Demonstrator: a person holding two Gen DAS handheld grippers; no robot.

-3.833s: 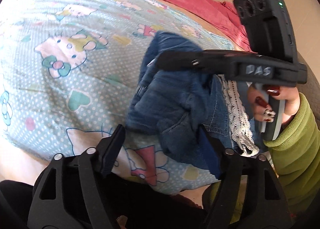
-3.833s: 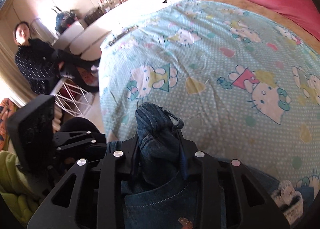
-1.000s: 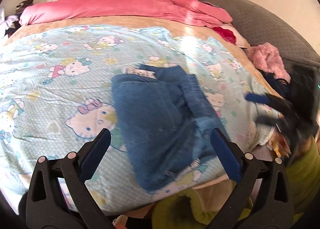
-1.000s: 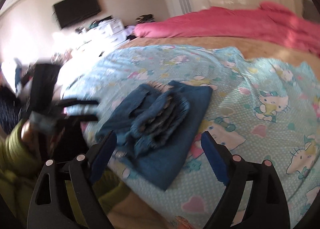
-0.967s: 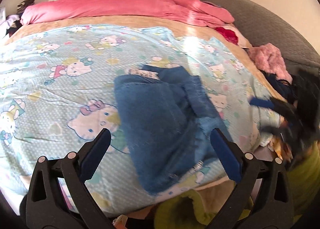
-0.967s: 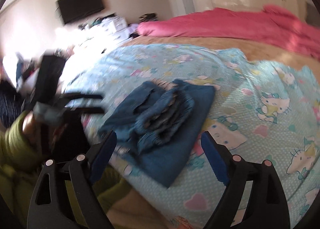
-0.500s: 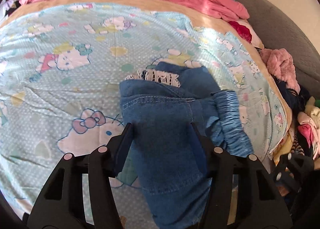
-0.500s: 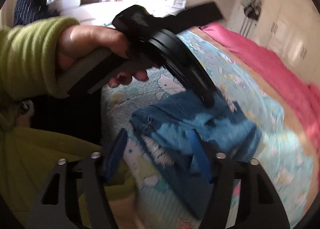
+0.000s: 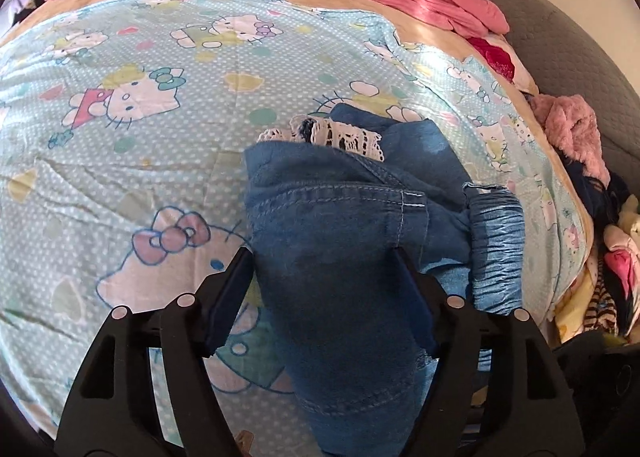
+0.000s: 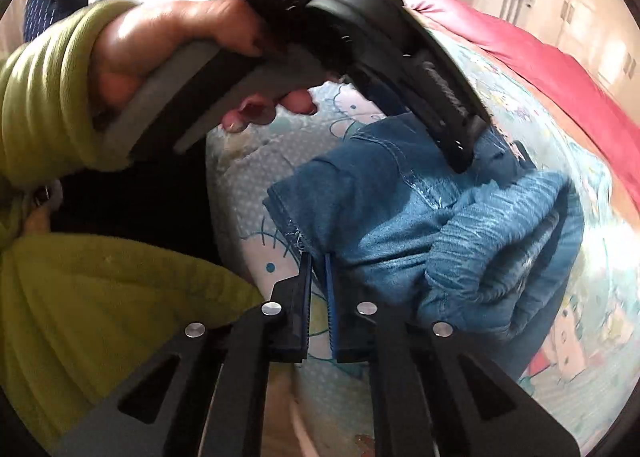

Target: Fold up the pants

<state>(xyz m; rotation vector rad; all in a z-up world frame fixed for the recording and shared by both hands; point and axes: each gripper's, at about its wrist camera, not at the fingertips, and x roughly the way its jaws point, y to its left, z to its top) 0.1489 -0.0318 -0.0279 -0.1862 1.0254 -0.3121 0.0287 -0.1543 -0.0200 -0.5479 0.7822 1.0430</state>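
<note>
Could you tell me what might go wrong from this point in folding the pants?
1. The right gripper is closing at the frayed corner of the pants; it may pinch only one layer, or the sheet too.
2. The left gripper straddles the thick fold while opening, so the fold could slip or spring apart.

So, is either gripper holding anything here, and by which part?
Right gripper: jaws closing on the pants at a frayed near corner. Left gripper: jaws opening, folded middle between them, grip unclear.

The left tongs are opening, with the folded denim pants between them, on the cartoon-cat bedsheet.
</note>
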